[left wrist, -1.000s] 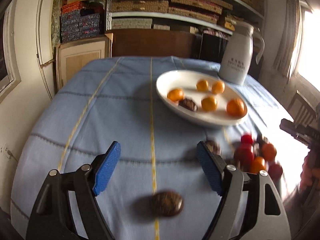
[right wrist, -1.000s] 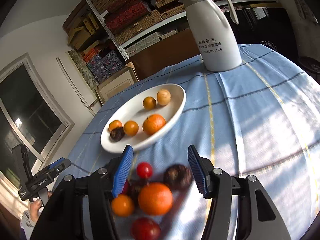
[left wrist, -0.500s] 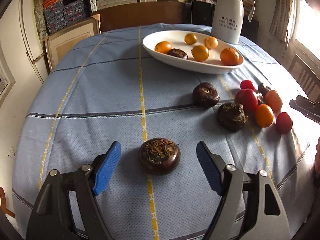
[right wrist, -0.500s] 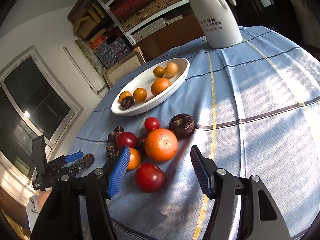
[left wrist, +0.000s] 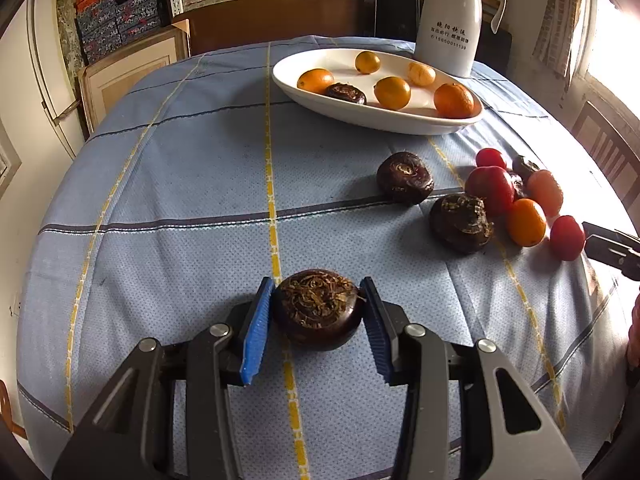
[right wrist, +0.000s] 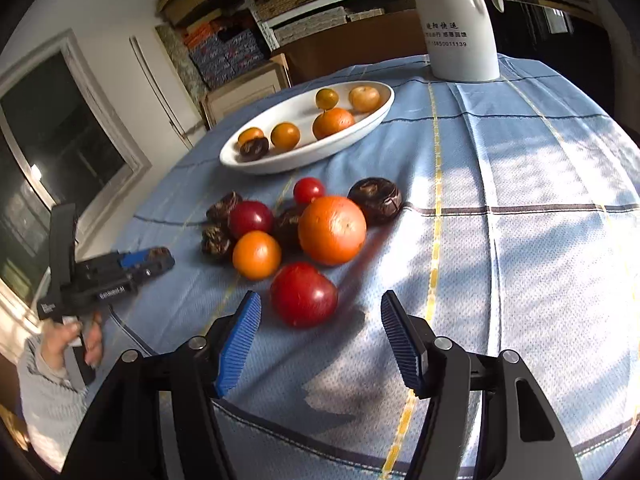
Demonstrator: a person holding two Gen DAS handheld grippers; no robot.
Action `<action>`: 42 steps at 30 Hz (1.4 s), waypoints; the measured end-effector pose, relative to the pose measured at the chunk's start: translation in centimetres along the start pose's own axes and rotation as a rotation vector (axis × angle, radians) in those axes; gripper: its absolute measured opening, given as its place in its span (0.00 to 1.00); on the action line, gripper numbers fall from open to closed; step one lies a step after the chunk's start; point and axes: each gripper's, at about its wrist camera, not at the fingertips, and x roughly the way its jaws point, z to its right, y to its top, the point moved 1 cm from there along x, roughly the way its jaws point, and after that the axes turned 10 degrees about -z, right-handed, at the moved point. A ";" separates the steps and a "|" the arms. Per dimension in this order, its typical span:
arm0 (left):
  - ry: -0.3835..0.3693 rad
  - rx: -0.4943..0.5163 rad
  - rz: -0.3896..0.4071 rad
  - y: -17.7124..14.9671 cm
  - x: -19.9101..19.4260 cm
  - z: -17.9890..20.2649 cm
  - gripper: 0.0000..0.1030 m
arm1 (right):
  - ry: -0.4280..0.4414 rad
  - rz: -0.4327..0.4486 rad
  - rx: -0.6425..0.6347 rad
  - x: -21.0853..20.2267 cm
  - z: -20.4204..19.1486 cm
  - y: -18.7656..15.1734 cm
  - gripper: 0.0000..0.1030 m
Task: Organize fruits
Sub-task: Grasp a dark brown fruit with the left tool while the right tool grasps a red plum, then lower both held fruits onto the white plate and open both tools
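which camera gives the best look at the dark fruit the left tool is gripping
The left wrist view: the dark fruit sits close and sharp between the left tool's pads. In the right wrist view it is only a small dark tip at that tool's end.

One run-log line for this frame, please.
left gripper: shut on water chestnut | right gripper: open, before red tomato | white dish: partly filled

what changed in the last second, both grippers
The left gripper came down over the lone water chestnut and closed on it. The right gripper pulled back from the fruit pile, open, with a red tomato just ahead. The dish and jug stayed put.
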 end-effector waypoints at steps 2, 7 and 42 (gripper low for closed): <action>-0.002 -0.002 0.000 0.0 0.0 -0.1 0.42 | -0.008 -0.027 -0.017 0.5 -0.4 0.1 0.53; 0.000 -0.002 -0.001 0.1 0.1 0.0 0.42 | -0.009 -0.058 -0.059 1.5 -1.7 0.5 0.43; -0.036 0.092 0.148 15.5 2.5 8.1 0.41 | 0.041 0.099 0.038 4.1 0.7 19.1 0.36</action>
